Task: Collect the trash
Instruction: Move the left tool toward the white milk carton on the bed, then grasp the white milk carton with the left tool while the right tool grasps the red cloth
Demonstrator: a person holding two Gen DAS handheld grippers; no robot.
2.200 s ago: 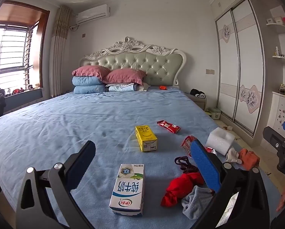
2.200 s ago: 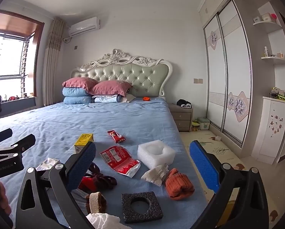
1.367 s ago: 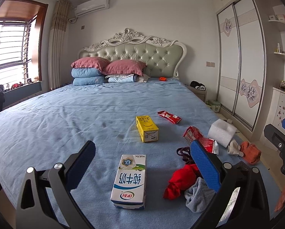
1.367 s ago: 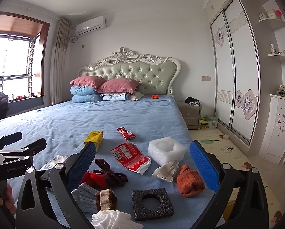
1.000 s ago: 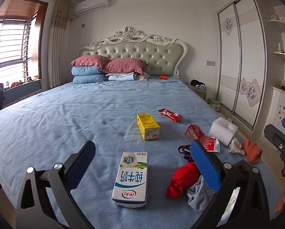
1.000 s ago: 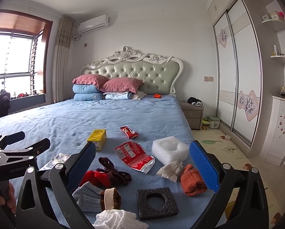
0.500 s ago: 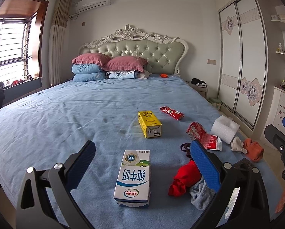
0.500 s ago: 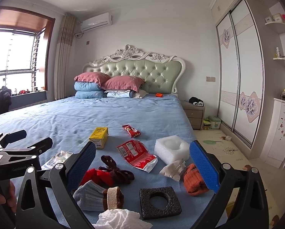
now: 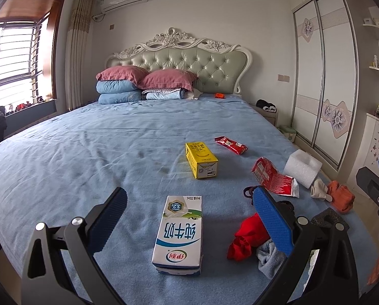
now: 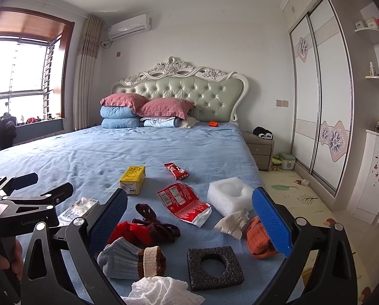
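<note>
Trash lies on the blue bed (image 9: 87, 152). A white milk carton (image 9: 179, 233) lies between the fingers of my open left gripper (image 9: 189, 211). Farther off are a yellow carton (image 9: 201, 159), a small red wrapper (image 9: 230, 145), a torn red packet (image 9: 273, 178) and a white foam block (image 9: 301, 167). My right gripper (image 10: 189, 213) is open and empty above the bed's near end. Before it lie the red packet (image 10: 183, 203), the white foam block (image 10: 228, 194), a black foam square (image 10: 213, 267), the yellow carton (image 10: 133, 179) and the red wrapper (image 10: 176, 170).
Socks lie among the trash: a red one (image 10: 128, 232), a dark one (image 10: 155, 225), a grey one (image 10: 131, 258), an orange one (image 10: 259, 239) and a white one (image 10: 231, 225). A white cloth (image 10: 161, 291) lies nearest. Pillows (image 10: 143, 113) stand at the headboard. A wardrobe (image 10: 318, 101) and nightstand (image 10: 263, 150) stand right.
Both grippers have tilted slightly downward and drifted, so the bed's items sit a little higher in view. The milk carton is now more centred between the left fingers. Both stay open.
</note>
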